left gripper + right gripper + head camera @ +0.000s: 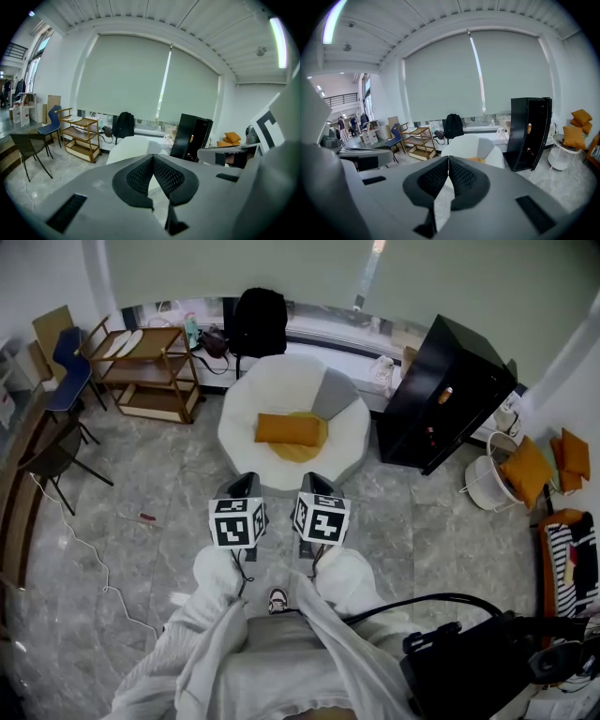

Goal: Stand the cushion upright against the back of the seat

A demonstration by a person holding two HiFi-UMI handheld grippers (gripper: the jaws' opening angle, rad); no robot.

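Note:
An orange cushion (pixel 287 429) lies flat on the yellow seat pad of a round white armchair (pixel 352 442) in the middle of the head view. A grey cushion (pixel 334 393) leans at the chair's back right. My left gripper (pixel 246 484) and right gripper (pixel 315 484) are held side by side over the floor, just short of the chair's front edge, touching nothing. In the left gripper view the pads meet at their tips (pixel 153 156), shut and empty, with the chair (pixel 129 147) beyond. The right gripper (pixel 448 158) is likewise shut and empty; a sliver of the orange cushion (pixel 477 160) shows past it.
A wooden shelf trolley (pixel 150 371) stands left of the chair, a black backpack (pixel 259 320) behind it, and a black cabinet (pixel 450 395) to its right. A white basket (pixel 483 484) with orange cushions sits far right. Chairs (pixel 61 371) and a floor cable (pixel 84 549) lie left.

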